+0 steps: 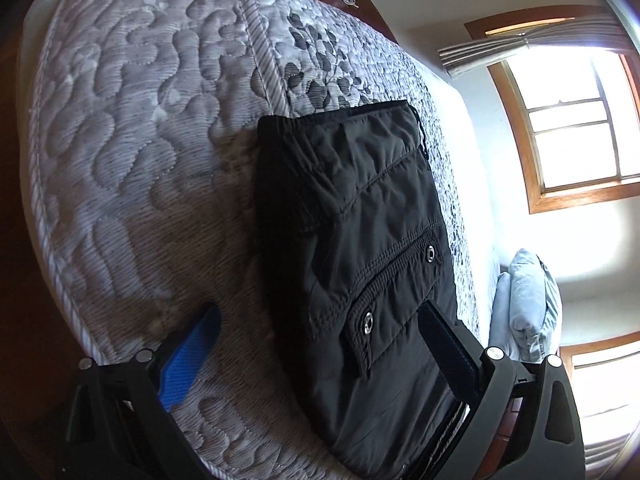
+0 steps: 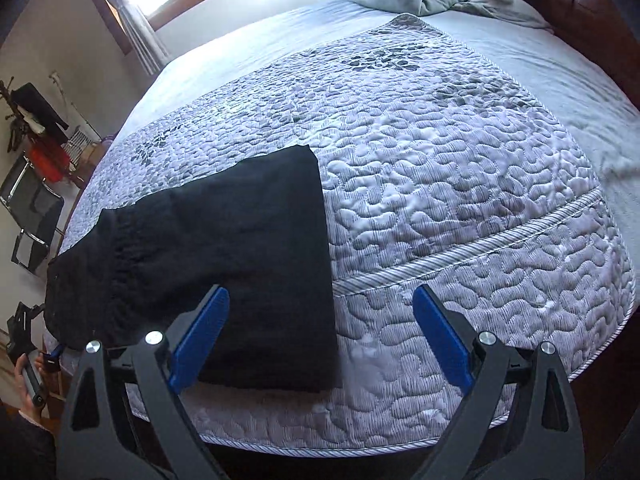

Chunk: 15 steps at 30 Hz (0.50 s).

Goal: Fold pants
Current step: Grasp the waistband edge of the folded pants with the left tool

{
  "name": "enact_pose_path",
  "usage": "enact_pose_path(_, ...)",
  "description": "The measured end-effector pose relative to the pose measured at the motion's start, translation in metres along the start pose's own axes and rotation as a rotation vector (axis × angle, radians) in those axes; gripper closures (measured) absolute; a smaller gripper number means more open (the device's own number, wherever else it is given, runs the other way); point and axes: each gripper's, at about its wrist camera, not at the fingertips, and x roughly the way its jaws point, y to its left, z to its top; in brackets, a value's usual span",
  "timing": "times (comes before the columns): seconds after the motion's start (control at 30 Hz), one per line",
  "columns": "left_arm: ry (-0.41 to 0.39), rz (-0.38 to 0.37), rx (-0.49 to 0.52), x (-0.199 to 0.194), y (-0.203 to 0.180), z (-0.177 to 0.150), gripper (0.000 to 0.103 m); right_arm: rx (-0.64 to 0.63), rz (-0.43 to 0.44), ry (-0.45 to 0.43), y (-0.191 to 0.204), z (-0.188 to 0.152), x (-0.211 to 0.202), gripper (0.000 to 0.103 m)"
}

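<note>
in the right wrist view, at the far left, a person's hand shows beside the bed edge, partly cut off, and what it holds is hard to make out. next to it the black pants lie on the quilted bedspread, near the front edge of the bed, already folded into a compact block with the gathered waistband toward the left. i judge the folding is mostly done; maybe one more fold or some smoothing is left. the right gripper stands wide open with nothing between its fingers; its left finger is over the pants and its right finger over the bare quilt. in the left wrist view the left gripper is also wide open above the pants, and whether its dark right finger touches the cloth i cannot tell. the underside layers of the fold are hidden. at the right, a pale bundle of bedding and a bright window wash out details.
</note>
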Motion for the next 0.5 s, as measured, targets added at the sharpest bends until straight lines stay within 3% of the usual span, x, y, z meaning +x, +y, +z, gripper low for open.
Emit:
enact_pose_path(0.17, 0.008, -0.108, -0.032, 0.006, 0.001, 0.006, 0.004, -0.026, -0.013, 0.016, 0.009, 0.000, 0.006, 0.010)
enact_pose_path(0.4, 0.009, -0.186, -0.073, 0.029, 0.001, 0.018, 0.004, -0.063, -0.034, 0.023, 0.017, 0.000, 0.011, 0.010)
enact_pose_path(0.5, 0.015, -0.169, -0.083, 0.036, -0.004, 0.022, 0.004, -0.057, -0.040, 0.028, 0.017, 0.001, 0.013, 0.010)
